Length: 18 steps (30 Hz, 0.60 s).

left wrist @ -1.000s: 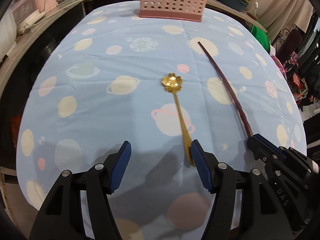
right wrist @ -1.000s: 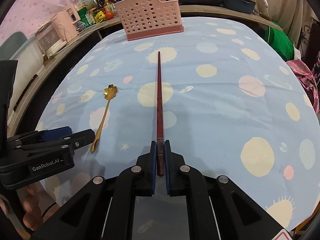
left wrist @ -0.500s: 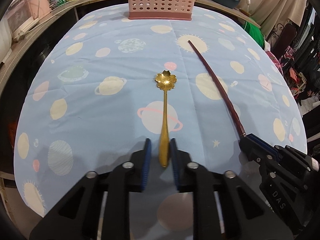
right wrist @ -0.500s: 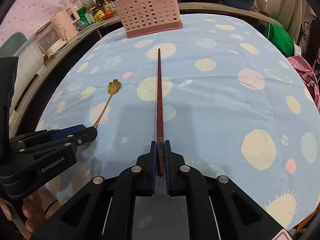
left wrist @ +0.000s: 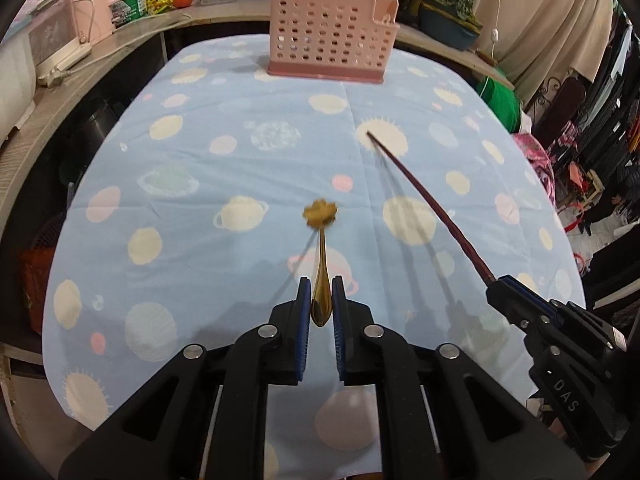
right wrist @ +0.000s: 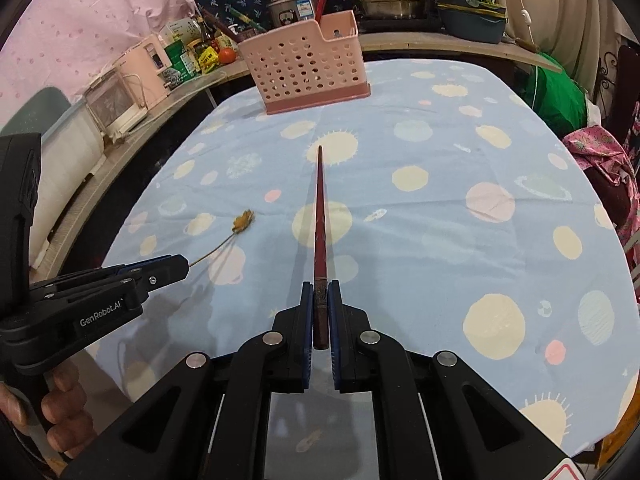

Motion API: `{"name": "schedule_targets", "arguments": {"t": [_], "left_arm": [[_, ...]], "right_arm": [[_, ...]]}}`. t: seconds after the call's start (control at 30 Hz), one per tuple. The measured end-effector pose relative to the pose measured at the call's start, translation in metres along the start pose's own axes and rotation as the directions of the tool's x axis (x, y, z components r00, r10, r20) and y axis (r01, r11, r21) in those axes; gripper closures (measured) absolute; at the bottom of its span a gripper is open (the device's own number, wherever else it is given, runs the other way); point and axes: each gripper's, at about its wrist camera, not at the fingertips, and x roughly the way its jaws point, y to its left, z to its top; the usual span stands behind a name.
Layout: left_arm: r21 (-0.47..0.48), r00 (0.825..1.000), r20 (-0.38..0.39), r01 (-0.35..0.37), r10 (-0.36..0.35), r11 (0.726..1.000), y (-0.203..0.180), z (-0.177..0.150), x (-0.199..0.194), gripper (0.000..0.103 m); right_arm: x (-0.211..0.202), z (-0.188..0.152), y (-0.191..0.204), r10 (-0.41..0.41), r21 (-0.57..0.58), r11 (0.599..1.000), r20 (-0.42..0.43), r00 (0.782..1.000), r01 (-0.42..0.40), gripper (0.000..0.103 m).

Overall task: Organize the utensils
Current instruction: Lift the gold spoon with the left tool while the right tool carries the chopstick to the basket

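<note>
- So, biggest thing first: the table (left wrist: 192,184) with its blue planet-print cloth fills both wrist views.
- The pink utensil basket (left wrist: 332,44) stands upright at 12 o'clock on the far edge of the cloth, well apart from both grippers.
- The right gripper (right wrist: 320,308) has its jaws clamped on the butt end of the dark red chopstick (right wrist: 320,208), which points straight out toward 12 o'clock with its shadow on the cloth below it.
- The left gripper (left wrist: 321,304) has its jaws pinched on the handle of the gold spoon (left wrist: 321,256); the flower-shaped bowl sticks out toward 12 o'clock, a bit blurred.
- A hand (right wrist: 60,412) wraps the left gripper's handle at 8 o'clock in the right wrist view.
</note>
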Motion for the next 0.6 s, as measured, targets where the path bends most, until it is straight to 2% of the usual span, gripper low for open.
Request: {"name": "schedule_targets", "arguments": {"t": [0.17,0.23,0.6], "left_arm": [[-0.021,0.998,0.058,0.008,-0.007,1.0,0.004,0.019,-0.021,0.095],[-0.024,0.997,0.074,0.009,-0.007,1.0,0.005,0.027,-0.027,0.102],[-0.029,0.993,0.12,0.019,-0.015,0.999,0.008,0.064,-0.041,0.102]], "right_arm": [[-0.023,0.023,-0.002,0.022,0.02,1.0,0.076,0.997,-0.024,0.096],[-0.032,0.033,-0.004,0.032,0.03,0.999,0.105,0.994,-0.035,0.096],[-0.062,0.085,-0.019,0.069,0.081,0.993,0.23,0.971,-0.09,0.096]]}}
